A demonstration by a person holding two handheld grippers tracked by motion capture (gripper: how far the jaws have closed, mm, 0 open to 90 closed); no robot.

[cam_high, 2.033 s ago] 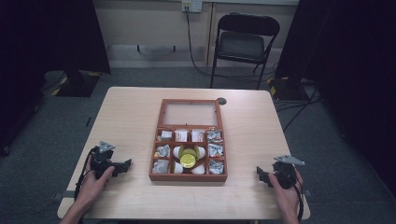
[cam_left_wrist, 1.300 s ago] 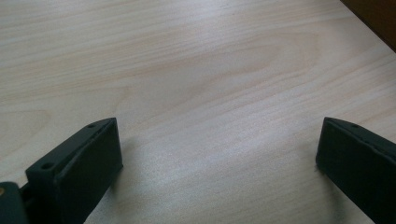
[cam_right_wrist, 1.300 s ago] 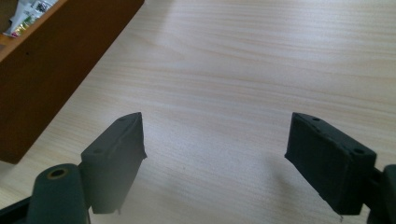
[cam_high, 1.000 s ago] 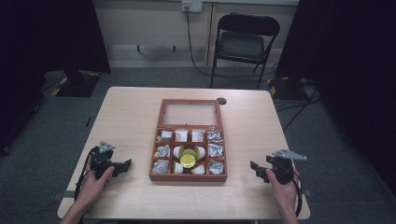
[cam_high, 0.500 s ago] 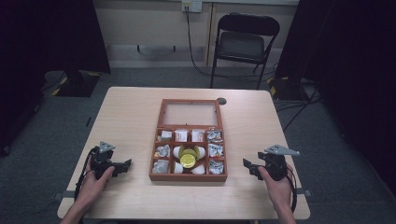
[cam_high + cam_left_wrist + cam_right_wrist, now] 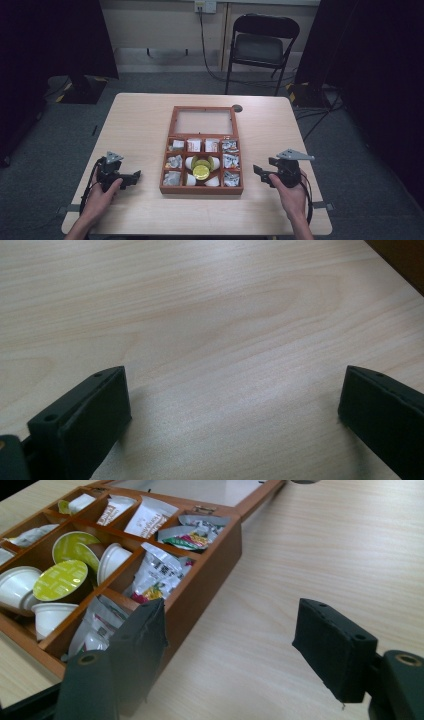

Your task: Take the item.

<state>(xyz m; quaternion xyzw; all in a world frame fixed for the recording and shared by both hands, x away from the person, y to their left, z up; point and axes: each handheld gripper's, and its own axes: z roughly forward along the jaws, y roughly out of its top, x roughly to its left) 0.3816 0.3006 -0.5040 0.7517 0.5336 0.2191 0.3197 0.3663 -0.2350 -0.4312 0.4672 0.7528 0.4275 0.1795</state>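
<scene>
1. The light wooden table (image 6: pixel 140 125) lay in front of me, and from the high view a black folding chair (image 6: pixel 260 42) stood on the grey floor beyond its far edge.
2. A reddish-brown wooden box (image 6: pixel 202 150) sat mid-table, its glass-paned lid (image 6: pixel 204 121) laid open flat toward the far side. My right gripper view (image 6: pixel 210 550) added the small hinges joining lid to box.
3. My left gripper (image 6: pixel 131 179) rested near the table's front left, well apart from the box, pointing toward it. Its own view (image 6: pixel 232 405) had the jaws spread wide over bare wood grain, nothing between them, with a dark corner at the top right that I could not identify.
4. My right gripper (image 6: pixel 260 172) sat just beside the box's right wall, a grey plate on top. Its own view (image 6: pixel 230 630) had the jaws wide apart and empty.
5. Coffee capsules (image 6: pixel 60 577), white-bodied with yellow-green foil tops, filled the middle compartments; the high view (image 6: pixel 201 169) gave them as pale blobs.
6. Crumpled foil sachets (image 6: pixel 155 572) filled the compartments nearest my right gripper; their print was too blurred to read.
</scene>
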